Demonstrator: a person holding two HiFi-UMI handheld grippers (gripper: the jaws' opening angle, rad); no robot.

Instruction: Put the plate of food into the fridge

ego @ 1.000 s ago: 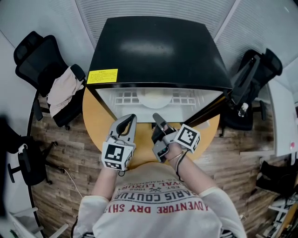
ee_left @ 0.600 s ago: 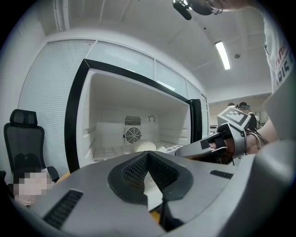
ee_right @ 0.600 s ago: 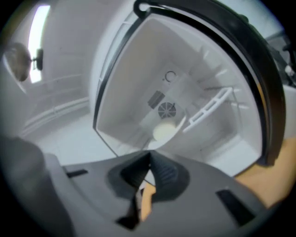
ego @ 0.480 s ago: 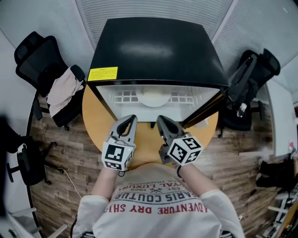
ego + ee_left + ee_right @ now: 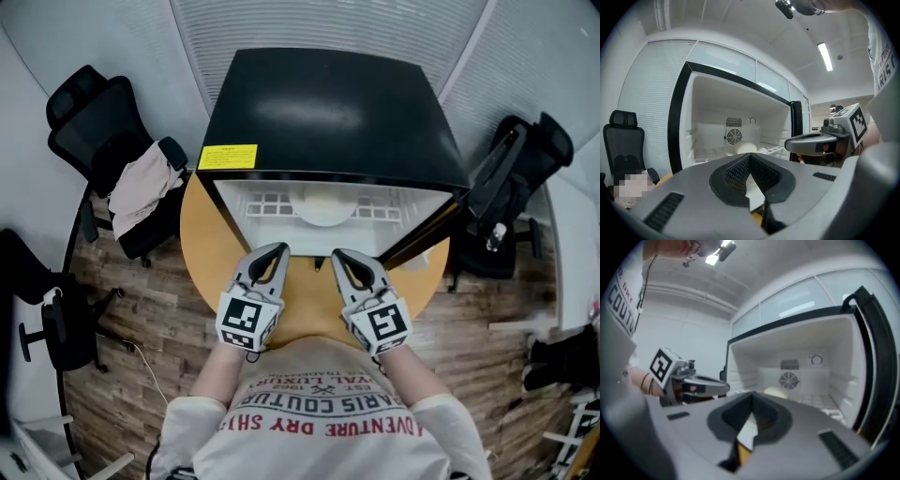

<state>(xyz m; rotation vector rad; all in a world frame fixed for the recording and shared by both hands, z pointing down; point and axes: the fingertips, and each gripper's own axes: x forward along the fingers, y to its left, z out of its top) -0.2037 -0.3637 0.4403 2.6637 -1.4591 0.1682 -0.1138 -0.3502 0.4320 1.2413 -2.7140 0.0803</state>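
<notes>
The black fridge [image 5: 328, 103] stands open on a round wooden table [image 5: 206, 253], its door [image 5: 424, 234] swung to the right. Inside, on the white wire shelf, sits a pale plate of food [image 5: 323, 207], also visible in the left gripper view [image 5: 746, 148] and the right gripper view [image 5: 775, 392]. My left gripper [image 5: 277, 251] and right gripper [image 5: 339, 255] hover side by side over the table, just in front of the fridge opening. Both point at the shelf. Each is shut with nothing between its jaws, which meet at their tips [image 5: 749, 157] [image 5: 751, 407].
A black office chair with a pink cloth draped over it [image 5: 131, 187] stands to the left of the table. Another black chair [image 5: 511, 187] stands to the right behind the open door. The fridge's inner fan [image 5: 734, 137] is on its back wall.
My right gripper has swung away from the door side and now lies parallel to the left one, pointing into the fridge. The left gripper has stayed put.
</notes>
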